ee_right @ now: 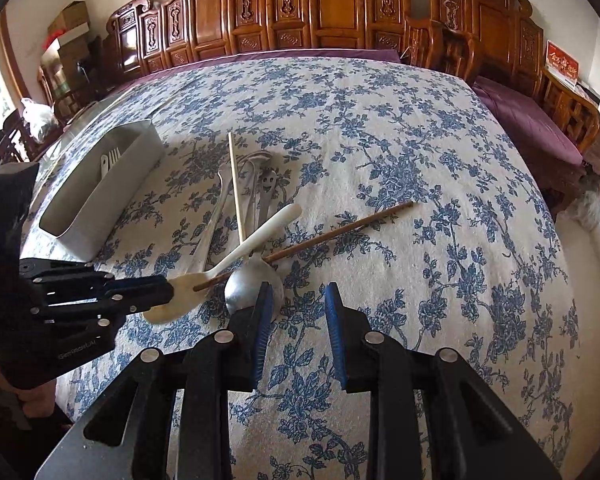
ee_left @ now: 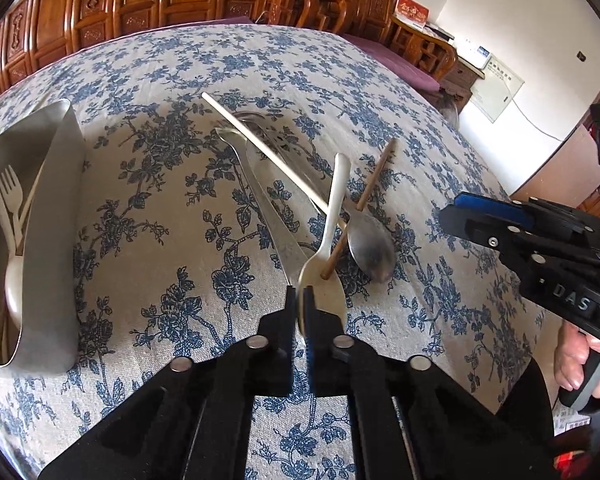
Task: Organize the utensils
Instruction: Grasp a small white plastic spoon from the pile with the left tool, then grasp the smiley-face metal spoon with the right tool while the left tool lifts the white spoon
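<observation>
My left gripper (ee_left: 300, 300) is shut on the bowl of a cream plastic spoon (ee_left: 332, 216), which also shows in the right wrist view (ee_right: 256, 240), its handle raised over the pile. A brown chopstick (ee_right: 340, 232) lies across the spoon's bowl. A metal spoon (ee_right: 248, 284) lies beside it, with a pale chopstick (ee_right: 236, 188) and several metal utensils (ee_right: 260, 188) behind. My right gripper (ee_right: 296, 300) is open and empty, its left finger just over the metal spoon. The grey utensil box (ee_left: 56, 240) holds a cream fork (ee_left: 10, 192) and spoon.
A blue-flowered cloth (ee_right: 420, 160) covers the table. Carved wooden panels and chairs (ee_right: 320, 4) stand behind it. A purple cushioned bench (ee_right: 528, 120) is at the right. The box (ee_right: 100, 196) sits at the table's left side.
</observation>
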### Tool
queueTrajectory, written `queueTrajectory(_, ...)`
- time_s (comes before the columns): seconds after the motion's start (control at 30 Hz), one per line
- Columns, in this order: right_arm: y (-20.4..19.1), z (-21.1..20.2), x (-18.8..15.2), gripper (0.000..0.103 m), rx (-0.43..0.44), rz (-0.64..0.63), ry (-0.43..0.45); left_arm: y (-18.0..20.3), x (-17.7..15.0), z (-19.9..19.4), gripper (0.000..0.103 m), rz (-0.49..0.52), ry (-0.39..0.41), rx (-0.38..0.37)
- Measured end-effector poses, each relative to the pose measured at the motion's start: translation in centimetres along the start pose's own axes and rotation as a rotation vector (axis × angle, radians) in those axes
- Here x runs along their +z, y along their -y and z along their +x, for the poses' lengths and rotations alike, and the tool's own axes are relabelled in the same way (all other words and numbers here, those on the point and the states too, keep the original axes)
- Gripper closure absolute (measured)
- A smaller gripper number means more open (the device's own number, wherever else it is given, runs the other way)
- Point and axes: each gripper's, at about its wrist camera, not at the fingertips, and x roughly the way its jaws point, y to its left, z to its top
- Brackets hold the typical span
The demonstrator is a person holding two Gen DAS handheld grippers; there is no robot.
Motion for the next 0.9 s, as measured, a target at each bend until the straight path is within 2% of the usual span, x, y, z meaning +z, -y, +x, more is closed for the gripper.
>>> queueTrajectory(0.3,1.5,2.5,1.9,0.073,-0.027,0.050,-0.025,-0.6,0.4,-2.0,0.102,-0.001,0.047,0.038)
queueTrajectory(0.37,2.2,3.3,2.6,0.064,-0.031,0.079,-0.029,-0.8,0.6,-2.6,0.102,-0.004,0.066,0.048)
queueTrajectory(0.67,4.3,6.9,5.0,0.064,0.007,0.256,-0.057,-0.6,0.6,-2.9,0.102,0.034,0.070,0.071)
queueTrajectory(0.9,3.5,8.6,5.5,0.064,-0.056,0.300,-0.093,-1.1,0.6,-3.9,0.102,0.034,0.100,0.090)
